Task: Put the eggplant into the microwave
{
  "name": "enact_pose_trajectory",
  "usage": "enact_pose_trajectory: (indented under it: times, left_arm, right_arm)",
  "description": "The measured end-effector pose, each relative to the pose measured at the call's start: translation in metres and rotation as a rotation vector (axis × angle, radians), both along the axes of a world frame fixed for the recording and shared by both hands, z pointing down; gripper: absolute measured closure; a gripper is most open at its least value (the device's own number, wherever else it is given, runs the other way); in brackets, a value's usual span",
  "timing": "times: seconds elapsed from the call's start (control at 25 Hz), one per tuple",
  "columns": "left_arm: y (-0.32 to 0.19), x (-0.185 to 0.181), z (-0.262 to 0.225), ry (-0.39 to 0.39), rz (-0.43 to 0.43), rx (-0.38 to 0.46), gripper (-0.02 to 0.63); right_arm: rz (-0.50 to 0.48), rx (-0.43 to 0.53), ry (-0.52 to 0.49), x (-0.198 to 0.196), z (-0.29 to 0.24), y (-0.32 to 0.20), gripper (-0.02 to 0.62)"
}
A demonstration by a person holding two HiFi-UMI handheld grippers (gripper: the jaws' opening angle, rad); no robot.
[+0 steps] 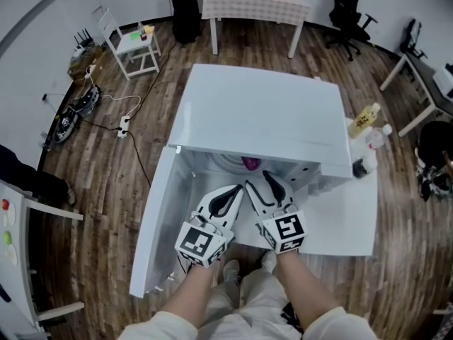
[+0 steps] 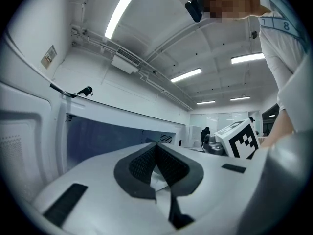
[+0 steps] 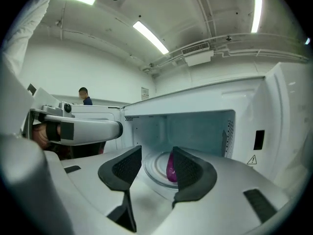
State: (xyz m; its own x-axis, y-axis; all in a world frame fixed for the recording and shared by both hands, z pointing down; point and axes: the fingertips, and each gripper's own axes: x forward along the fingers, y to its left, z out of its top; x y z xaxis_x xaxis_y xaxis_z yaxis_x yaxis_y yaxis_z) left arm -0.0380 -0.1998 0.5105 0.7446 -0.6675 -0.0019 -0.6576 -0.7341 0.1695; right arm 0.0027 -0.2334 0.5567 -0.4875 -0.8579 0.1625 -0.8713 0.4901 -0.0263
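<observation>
Eggplant [image 3: 171,169] sits on the turntable [image 3: 152,169] inside the microwave [image 3: 254,106], so the right hand-held gripper [image 3: 156,156] hangs released and empty at the opening, left hand-held gripper [image 2: 157,149] clenched on nothing.

A big work room, like a lab or an office.
It has a wood floor [image 1: 99,190], a power strip [image 1: 124,124] at 10 o'clock, a black office chair [image 1: 348,9] at 1 o'clock, a table [image 1: 255,2] at 12 o'clock, long ceiling lights [image 2: 117,14], and a microwave [image 1: 262,112] in the middle.
</observation>
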Motion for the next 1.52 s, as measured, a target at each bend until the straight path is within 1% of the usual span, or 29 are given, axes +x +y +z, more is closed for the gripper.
enact_pose_trajectory:
  times: [0.24, 0.32, 0.44, 0.6, 0.72, 0.92, 1.12, 1.24, 1.36, 1.52]
  left_arm:
    - [0.006, 0.001, -0.023, -0.008, 0.021, 0.035, 0.606]
    - [0.009, 0.002, -0.032, -0.004, 0.029, 0.05, 0.606]
    - [0.016, 0.007, -0.044, -0.002, 0.048, 0.072, 0.606]
    - [0.027, 0.013, -0.058, 0.003, 0.077, 0.094, 0.606]
    - [0.035, 0.015, -0.07, 0.011, 0.094, 0.111, 0.606]
    - [0.047, 0.013, -0.087, 0.016, 0.122, 0.128, 0.606]
    - [0.061, 0.013, -0.099, 0.017, 0.154, 0.144, 0.606]
    - [0.068, 0.015, -0.112, 0.027, 0.174, 0.165, 0.606]
    - [0.079, 0.021, -0.126, 0.033, 0.207, 0.184, 0.606]
    - [0.104, 0.031, -0.135, 0.026, 0.269, 0.167, 0.606]
  right_arm:
    - [-0.023, 0.071, 0.01, 0.002, -0.041, 0.02, 0.464]
    - [-0.039, 0.099, -0.002, 0.002, -0.053, 0.029, 0.497]
    - [-0.062, 0.131, -0.023, 0.001, -0.071, 0.042, 0.531]
    - [-0.07, 0.147, -0.035, 0.003, -0.088, 0.057, 0.543]
    - [-0.071, 0.156, -0.025, 0.008, -0.1, 0.066, 0.548]
    - [-0.055, 0.172, -0.033, 0.018, -0.118, 0.084, 0.549]
    - [-0.044, 0.164, -0.044, 0.025, -0.134, 0.105, 0.551]
    - [-0.057, 0.164, -0.05, 0.027, -0.146, 0.115, 0.551]
    - [-0.082, 0.19, -0.061, 0.029, -0.161, 0.123, 0.552]
    - [-0.096, 0.184, -0.083, 0.035, -0.171, 0.144, 0.552]
